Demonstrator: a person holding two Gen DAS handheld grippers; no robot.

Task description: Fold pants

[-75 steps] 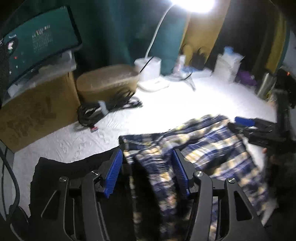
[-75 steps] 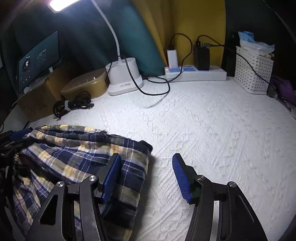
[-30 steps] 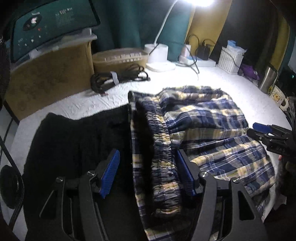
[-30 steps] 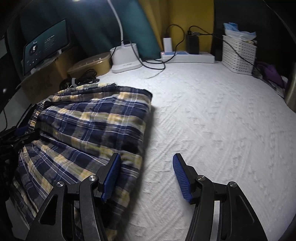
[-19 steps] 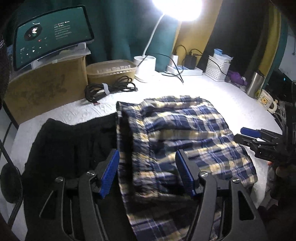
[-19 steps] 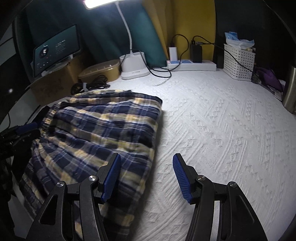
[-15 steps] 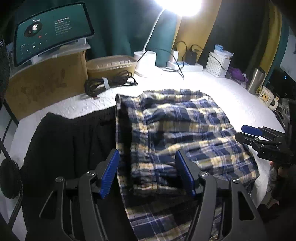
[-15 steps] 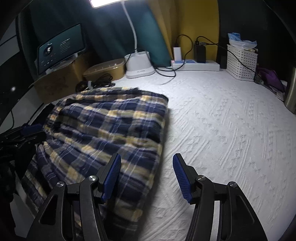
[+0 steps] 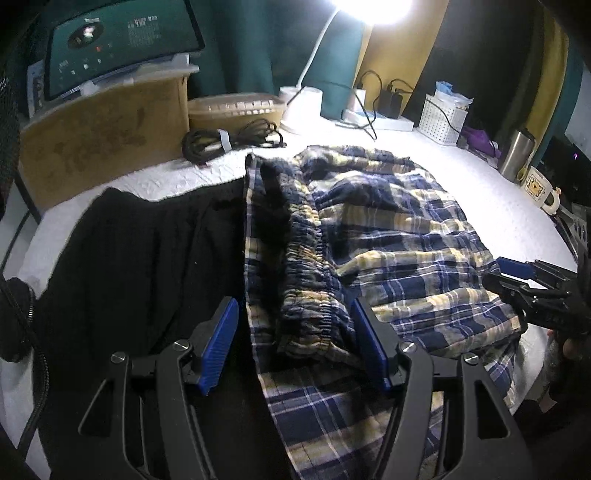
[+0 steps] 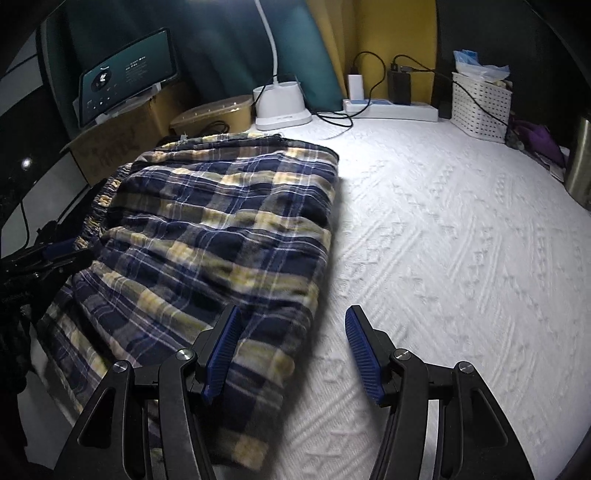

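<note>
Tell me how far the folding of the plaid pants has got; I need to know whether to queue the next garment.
Done: the plaid pants lie doubled into a compact stack on the white cover. In hand: nothing; the left tongs stand open over the elastic waistband, the right tongs open at the stack's edge. Left: the waistband end is bunched and needs tidying. The black garment beside it looks untouched.

Dim room, single source: my desk lamp (image 9: pixel 373 9) blows out to a white blob at the top of the left wrist view. It washes the white bench cover (image 10: pixel 461 236) bright behind, falloff toward me. The plaid pants (image 10: pixel 221 229) throw a soft shadow onto the cover on their right edge. The black garment (image 9: pixel 140 266) is crushed to no detail. Heavy fisheye bend and dark vignette at corners. Slight motion smear on near fabric.
</note>
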